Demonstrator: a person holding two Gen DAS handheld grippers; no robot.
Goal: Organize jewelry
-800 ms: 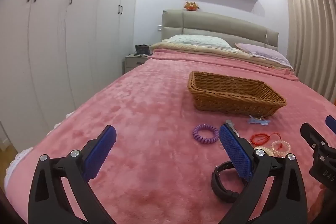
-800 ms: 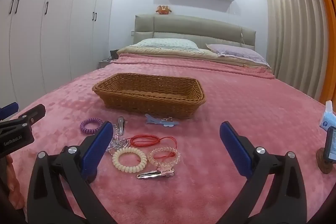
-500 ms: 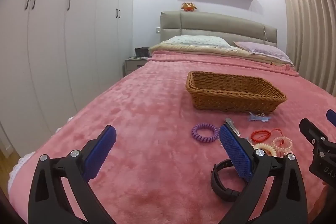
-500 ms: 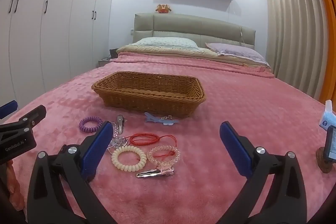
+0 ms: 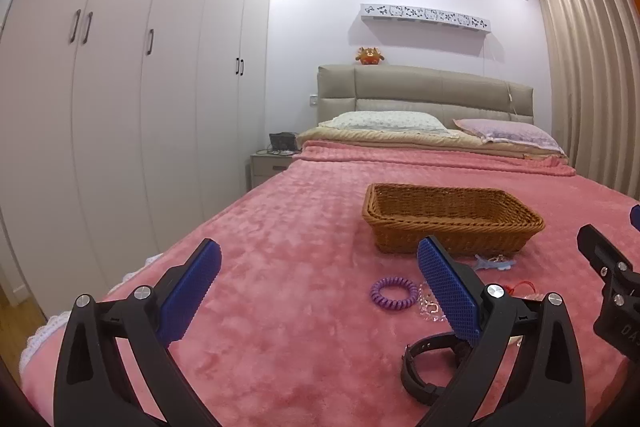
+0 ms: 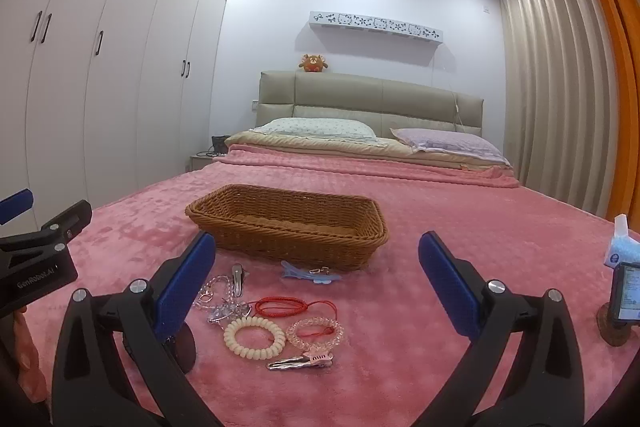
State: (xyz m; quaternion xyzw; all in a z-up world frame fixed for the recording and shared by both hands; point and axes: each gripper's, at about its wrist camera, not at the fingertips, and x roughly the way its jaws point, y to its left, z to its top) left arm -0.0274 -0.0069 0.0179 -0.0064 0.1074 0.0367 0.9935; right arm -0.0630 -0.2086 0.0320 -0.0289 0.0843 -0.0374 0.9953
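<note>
A brown wicker basket (image 6: 286,225) (image 5: 452,217) stands on the pink bedspread. In front of it lie a blue clip (image 6: 310,274), a red cord (image 6: 280,307), a cream spiral hair tie (image 6: 255,337), a clear pink spiral tie (image 6: 316,333), a silver clip (image 6: 300,361), a clear bead bracelet (image 6: 218,297) and a small silver clip (image 6: 238,277). A purple spiral tie (image 5: 394,293) and a black watch (image 5: 430,367) lie nearer the left gripper. My left gripper (image 5: 320,291) is open above the bedspread, holding nothing. My right gripper (image 6: 316,283) is open over the pile, holding nothing.
White wardrobes (image 5: 120,107) line the left wall. A nightstand (image 5: 270,167) stands by the headboard. Pillows (image 6: 320,131) lie at the bed's head. A phone on a wooden stand (image 6: 624,301) and a tissue pack (image 6: 618,247) sit at the right. Curtains (image 6: 560,87) hang right.
Both views have tilted upward, so the jewelry and basket sit lower in frame and more ceiling shows. Both grippers stay open. No object has moved.
</note>
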